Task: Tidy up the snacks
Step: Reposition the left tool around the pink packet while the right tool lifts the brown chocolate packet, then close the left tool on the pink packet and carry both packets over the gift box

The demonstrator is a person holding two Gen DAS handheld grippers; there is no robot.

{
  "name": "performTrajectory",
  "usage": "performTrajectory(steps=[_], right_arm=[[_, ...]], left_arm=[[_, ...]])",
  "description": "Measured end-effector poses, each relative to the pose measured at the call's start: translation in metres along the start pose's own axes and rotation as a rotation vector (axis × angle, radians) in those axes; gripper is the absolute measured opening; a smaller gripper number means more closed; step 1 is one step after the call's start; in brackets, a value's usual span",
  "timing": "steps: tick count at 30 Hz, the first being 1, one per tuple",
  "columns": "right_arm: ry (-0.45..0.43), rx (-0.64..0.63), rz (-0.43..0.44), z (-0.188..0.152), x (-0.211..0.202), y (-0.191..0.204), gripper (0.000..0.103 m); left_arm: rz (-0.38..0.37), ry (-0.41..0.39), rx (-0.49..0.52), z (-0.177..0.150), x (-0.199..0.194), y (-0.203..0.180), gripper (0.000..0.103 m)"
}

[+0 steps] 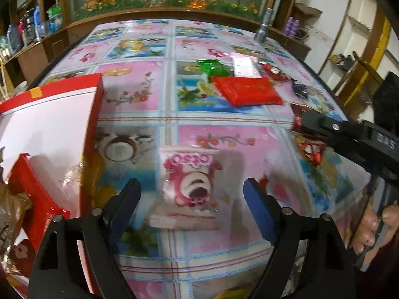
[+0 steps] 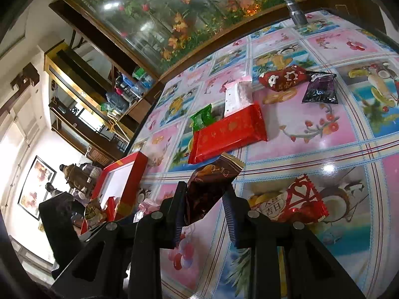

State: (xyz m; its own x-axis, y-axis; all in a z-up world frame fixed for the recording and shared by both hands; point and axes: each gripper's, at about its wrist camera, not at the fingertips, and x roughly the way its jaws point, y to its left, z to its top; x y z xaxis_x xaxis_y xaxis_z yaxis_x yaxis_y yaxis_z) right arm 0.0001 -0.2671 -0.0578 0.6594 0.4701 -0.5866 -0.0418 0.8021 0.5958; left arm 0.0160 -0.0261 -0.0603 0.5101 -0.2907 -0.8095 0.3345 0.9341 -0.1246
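Snacks lie on a glossy fruit-print tablecloth (image 1: 139, 104). Pink bear-print snack packet (image 1: 189, 184) lies flat just ahead of the left gripper (image 1: 192, 194), between its wide-spread jaws. Right gripper (image 2: 207, 199) clamps a dark brown foil snack packet (image 2: 209, 184) between narrow jaws, lifted; a flat red wrapped pack (image 2: 227, 134) lies beyond.

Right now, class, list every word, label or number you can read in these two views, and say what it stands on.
"otso", upside down, partly cut: pink bear snack packet.
"DAS", upside down, possibly partial: black body of the right gripper.
Chinese characters "吉日": red heart-pattern packet.
Gold print on the large red packet: blurred.
Print on the dark brown packet: unreadable.
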Motion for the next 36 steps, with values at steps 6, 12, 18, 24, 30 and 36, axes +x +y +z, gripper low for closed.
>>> performTrajectory(steps=[6, 12, 18, 24, 30, 36], right_arm=[[-0.008, -0.007, 0.012, 0.000, -0.003, 0.002, 0.029], [-0.015, -0.019, 0.010, -0.002, -0.005, 0.005, 0.029], [-0.024, -0.031, 0.002, -0.002, -0.007, 0.008, 0.029], [-0.023, -0.039, -0.019, -0.003, -0.007, 0.009, 0.030], [-0.025, -0.047, -0.033, -0.004, -0.006, 0.010, 0.030], [-0.026, -0.065, -0.019, -0.004, -0.005, 0.014, 0.030]], left_arm=[[0.107, 0.029, 0.002, 0.009, 0.006, 0.000, 0.084], [0.163, 0.059, 0.001, 0.011, 0.017, 0.000, 0.085], [0.164, 0.092, -0.047, 0.017, 0.022, 0.005, 0.089], [0.162, 0.078, -0.011, 0.012, 0.017, -0.005, 0.088], [0.137, 0.046, 0.008, 0.013, 0.014, -0.008, 0.060], [0.127, 0.027, 0.023, 0.012, 0.011, -0.006, 0.038]])
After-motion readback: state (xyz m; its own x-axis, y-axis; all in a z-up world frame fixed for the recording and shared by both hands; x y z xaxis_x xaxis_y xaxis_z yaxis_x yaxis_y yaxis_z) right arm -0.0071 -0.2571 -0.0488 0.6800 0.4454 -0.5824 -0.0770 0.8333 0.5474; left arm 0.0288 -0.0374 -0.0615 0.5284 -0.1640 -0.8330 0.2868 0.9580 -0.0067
